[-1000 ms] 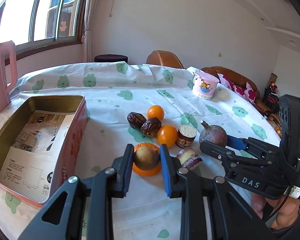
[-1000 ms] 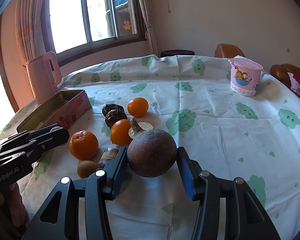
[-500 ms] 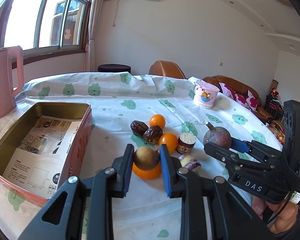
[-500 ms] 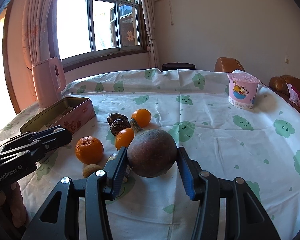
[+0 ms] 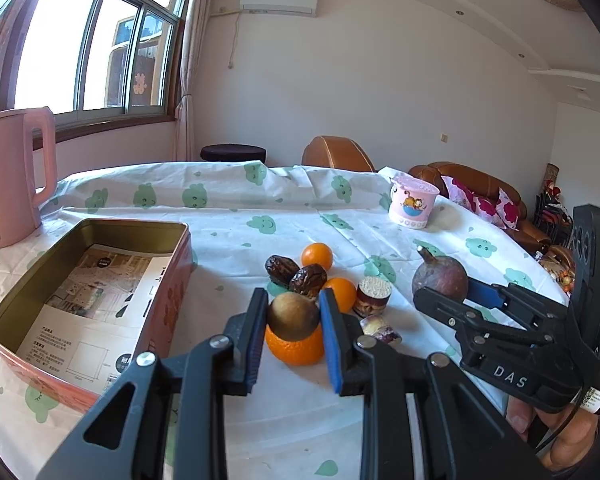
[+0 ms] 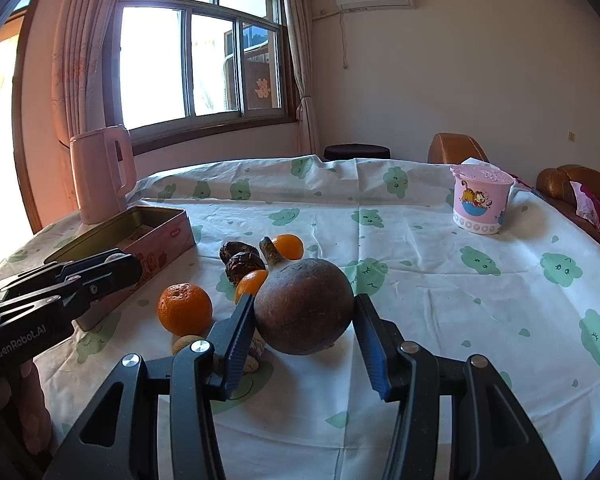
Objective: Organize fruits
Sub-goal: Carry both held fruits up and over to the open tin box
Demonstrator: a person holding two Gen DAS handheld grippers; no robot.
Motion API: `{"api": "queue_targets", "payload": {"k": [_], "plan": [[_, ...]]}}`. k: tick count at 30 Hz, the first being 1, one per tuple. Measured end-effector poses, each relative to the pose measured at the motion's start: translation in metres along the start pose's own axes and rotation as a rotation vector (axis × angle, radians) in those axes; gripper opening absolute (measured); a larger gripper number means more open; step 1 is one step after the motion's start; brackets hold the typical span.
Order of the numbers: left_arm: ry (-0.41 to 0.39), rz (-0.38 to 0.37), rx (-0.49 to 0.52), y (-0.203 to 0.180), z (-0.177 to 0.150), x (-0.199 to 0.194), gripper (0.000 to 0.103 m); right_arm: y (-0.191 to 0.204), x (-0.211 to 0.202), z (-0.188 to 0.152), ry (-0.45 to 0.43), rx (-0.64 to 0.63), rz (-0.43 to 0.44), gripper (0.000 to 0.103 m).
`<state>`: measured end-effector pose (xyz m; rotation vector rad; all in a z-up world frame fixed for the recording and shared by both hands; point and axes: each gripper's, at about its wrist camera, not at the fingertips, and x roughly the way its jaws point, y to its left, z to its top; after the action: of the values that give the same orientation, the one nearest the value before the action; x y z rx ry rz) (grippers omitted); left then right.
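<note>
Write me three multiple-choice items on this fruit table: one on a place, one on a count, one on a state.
1. The two dates lie: A. in the tin; B. on the tablecloth beside the oranges; C. on the floor.
2. Oranges in sight: A. one; B. three; C. six.
3. The right gripper is: A. open and empty; B. shut on an orange; C. shut on the big purple-brown fruit.
Key: 1 B, the tin holds only printed paper; 2 B, one large and two small; 3 C, both fingers press its sides.
</note>
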<state>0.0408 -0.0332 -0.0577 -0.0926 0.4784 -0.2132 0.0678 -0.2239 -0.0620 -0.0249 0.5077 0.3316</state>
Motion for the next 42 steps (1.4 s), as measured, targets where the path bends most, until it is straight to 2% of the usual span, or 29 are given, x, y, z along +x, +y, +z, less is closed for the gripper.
{"api": "queue_targets", "payload": {"k": [33,42], "plan": [[-0.111,0.063,0.078,-0.013,0.002,-0.020,0.028,0.002,-0.023,-0.005,-0.142,-0.013,-0.013,0.051],[-0.131,0.085,0.080,-0.011,0.005,-0.028,0.028,0.002,-0.024,-0.004,-0.152,-0.015,-0.027,0.051]]}}
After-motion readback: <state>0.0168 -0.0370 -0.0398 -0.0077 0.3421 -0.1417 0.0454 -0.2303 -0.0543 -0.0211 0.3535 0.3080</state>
